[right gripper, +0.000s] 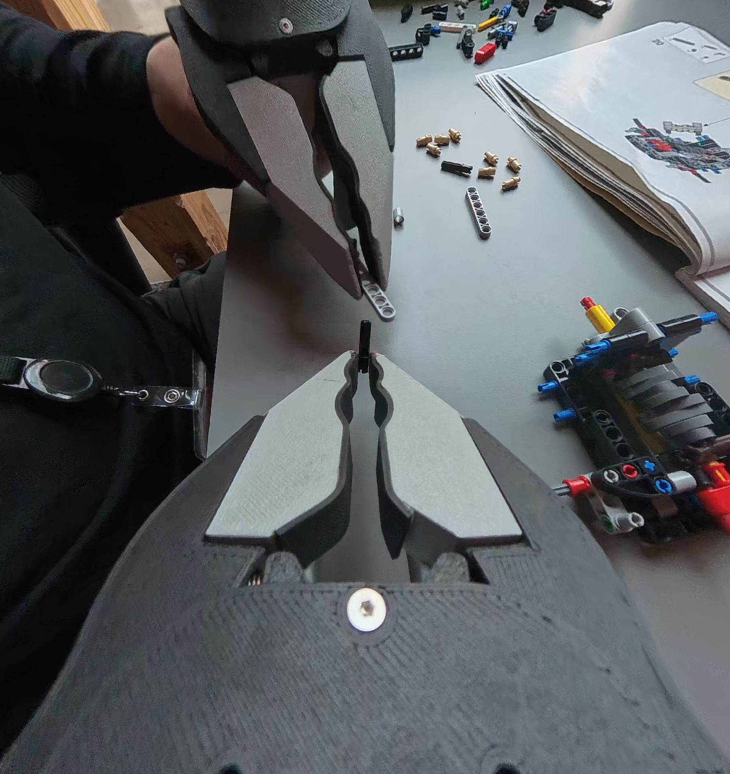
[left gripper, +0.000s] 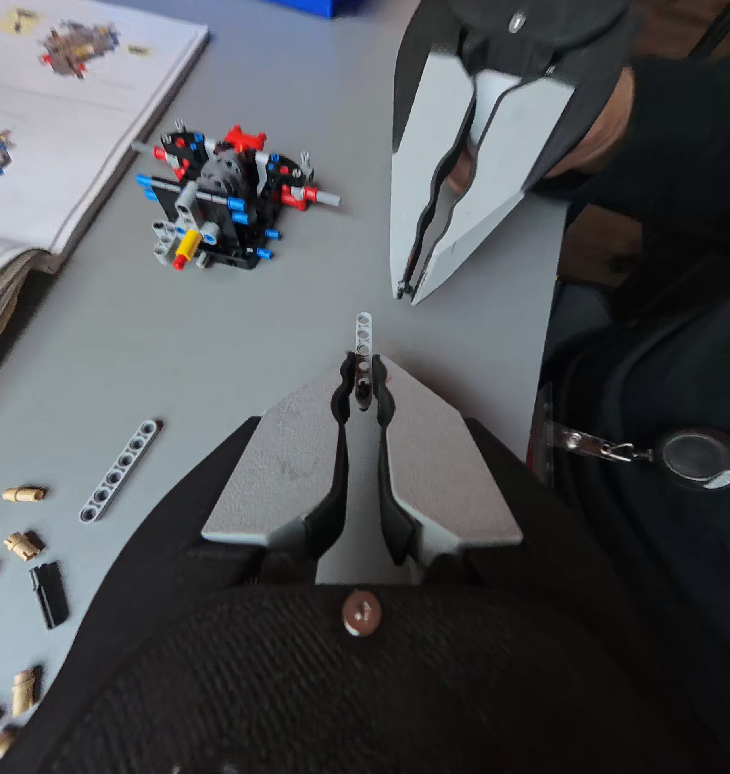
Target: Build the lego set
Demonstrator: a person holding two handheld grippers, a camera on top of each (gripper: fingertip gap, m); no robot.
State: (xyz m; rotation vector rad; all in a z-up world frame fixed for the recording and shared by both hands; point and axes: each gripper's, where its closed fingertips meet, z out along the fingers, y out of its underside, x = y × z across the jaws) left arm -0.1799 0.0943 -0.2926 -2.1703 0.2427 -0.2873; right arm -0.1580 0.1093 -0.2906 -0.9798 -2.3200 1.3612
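My left gripper (left gripper: 362, 362) is shut on a light grey holed beam (left gripper: 363, 335) that sticks out past its tips; the beam also shows in the right wrist view (right gripper: 380, 300). My right gripper (right gripper: 362, 358) is shut on a small black pin (right gripper: 363, 341) that points toward the beam's free end, a short gap apart. The right gripper also shows in the left wrist view (left gripper: 407, 291), the left gripper in the right wrist view (right gripper: 369, 285). The part-built model (left gripper: 229, 197) stands on the grey table (left gripper: 229, 356); it also shows at the right of the right wrist view (right gripper: 665, 423).
A second grey beam (left gripper: 120, 471) lies on the table, with tan pins (left gripper: 24, 544) and a black pin (left gripper: 49, 594) nearby. An open instruction booklet (left gripper: 61, 125) lies beyond. A pile of loose parts (right gripper: 480, 29) sits far back. A person's dark clothing and badge reel (right gripper: 61, 379) are at the table edge.
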